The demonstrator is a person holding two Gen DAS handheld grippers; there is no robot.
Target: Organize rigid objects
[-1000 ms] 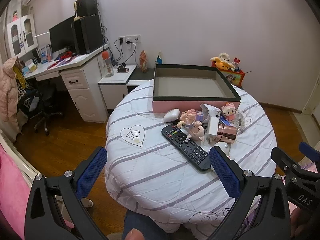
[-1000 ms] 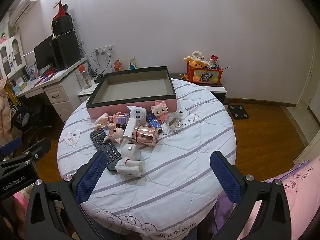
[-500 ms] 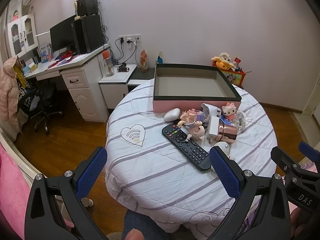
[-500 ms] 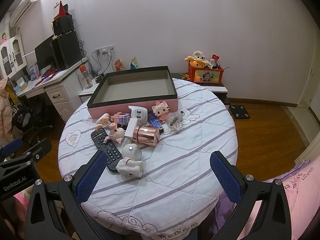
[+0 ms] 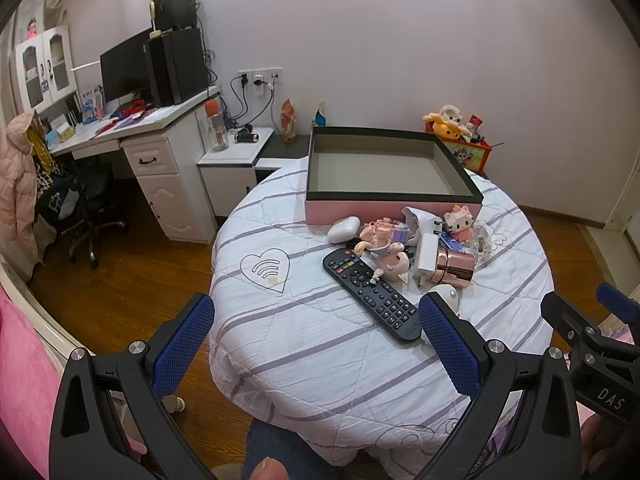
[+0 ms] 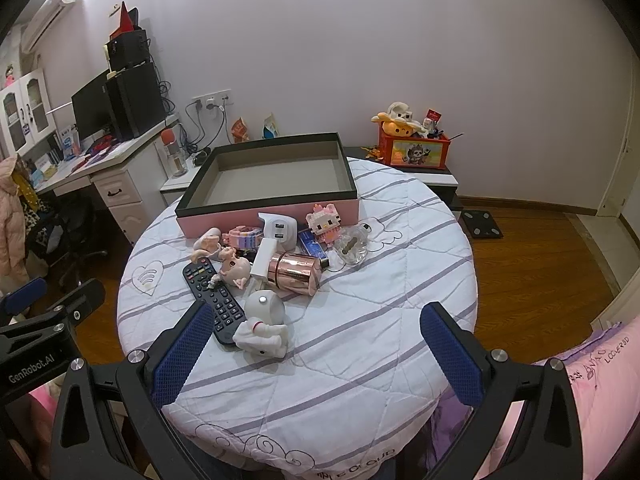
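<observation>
A round table with a striped white cloth holds an empty pink box with a dark rim at its far side. In front of the box lies a cluster: a black remote, a rose-gold cylinder, a white charger, pig figurines, a pink kitty block figure, a clear bottle and a white astronaut toy. My left gripper and right gripper are both open and empty, near the table's front edge.
A white desk with monitor and computer tower stands at the left, with an office chair beside it. A low cabinet is behind the table. A red toy box sits at the back right. Wooden floor surrounds the table.
Both views have shifted very slightly; the objects on the table have not moved. Both grippers stay open.
</observation>
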